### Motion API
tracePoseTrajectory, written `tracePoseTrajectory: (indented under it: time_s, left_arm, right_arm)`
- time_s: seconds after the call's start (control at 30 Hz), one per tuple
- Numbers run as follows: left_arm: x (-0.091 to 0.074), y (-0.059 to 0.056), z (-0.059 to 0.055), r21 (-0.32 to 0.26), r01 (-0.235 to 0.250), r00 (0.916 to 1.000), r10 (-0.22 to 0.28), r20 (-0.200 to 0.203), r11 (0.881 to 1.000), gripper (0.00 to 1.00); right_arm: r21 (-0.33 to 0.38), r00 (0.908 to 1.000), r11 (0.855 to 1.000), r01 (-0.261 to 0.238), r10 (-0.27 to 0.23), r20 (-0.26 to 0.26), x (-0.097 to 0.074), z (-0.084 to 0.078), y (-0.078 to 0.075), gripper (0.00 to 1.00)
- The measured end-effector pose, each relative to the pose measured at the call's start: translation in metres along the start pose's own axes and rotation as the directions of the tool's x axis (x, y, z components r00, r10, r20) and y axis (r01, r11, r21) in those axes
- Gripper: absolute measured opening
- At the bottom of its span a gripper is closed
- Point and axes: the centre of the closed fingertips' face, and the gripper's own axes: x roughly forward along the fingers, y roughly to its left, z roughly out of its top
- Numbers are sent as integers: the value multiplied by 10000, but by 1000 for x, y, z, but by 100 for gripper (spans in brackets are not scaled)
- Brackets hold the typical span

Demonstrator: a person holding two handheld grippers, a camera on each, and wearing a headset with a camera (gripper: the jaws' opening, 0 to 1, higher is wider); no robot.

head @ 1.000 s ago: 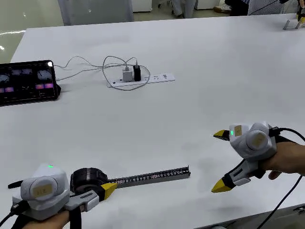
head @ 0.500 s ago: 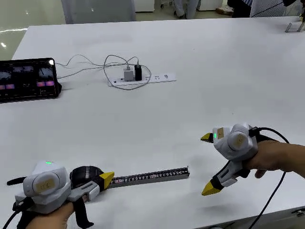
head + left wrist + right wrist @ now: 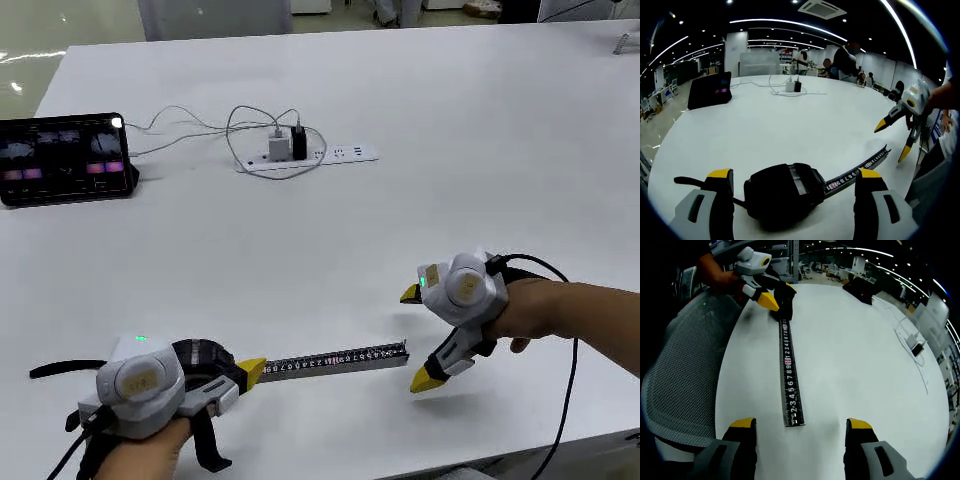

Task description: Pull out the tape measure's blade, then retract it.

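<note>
The tape measure's black case (image 3: 785, 192) lies on the white table (image 3: 450, 150) between the jaws of my left gripper (image 3: 794, 174), which is open; the jaws stand clear of the case on both sides. Near the table's front left, the case (image 3: 205, 358) sits at the left gripper (image 3: 225, 365). The black blade (image 3: 335, 360) with white numerals runs flat to the right. My right gripper (image 3: 418, 336) is open, its yellow tips either side of the blade's end (image 3: 794, 422), not touching it. The right gripper (image 3: 801, 425) looks along the blade (image 3: 789, 375) to the left gripper (image 3: 775, 297).
A tablet (image 3: 65, 160) with a lit screen stands at the far left. A white power strip (image 3: 320, 157) with chargers and looped cables lies behind the work. The table's front edge runs just below both grippers. A mesh chair (image 3: 685, 380) is beside the table.
My right gripper has moved left to the blade's end, still open. The left gripper stays at the case and the blade's length looks the same. The head camera has shifted.
</note>
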Motion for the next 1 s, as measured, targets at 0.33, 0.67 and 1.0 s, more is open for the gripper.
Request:
tracePoseTrajectory:
  time_s: [0.33,0.67,1.0]
  left_arm:
    - [2,9,-5,404,-480,9988,482,-50,9980,99]
    - [2,7,-11,118,-315,9993,317,-184,9994,99]
    - [2,11,-2,30,-609,9978,608,265,9981,99]
  right_arm:
    - [-289,9990,9989,-370,363,-251,5,-3,2,39]
    - [-506,9965,9965,-672,644,-536,10,-7,11,23]
    - [-566,9965,9961,-674,644,-538,11,-6,8,13]
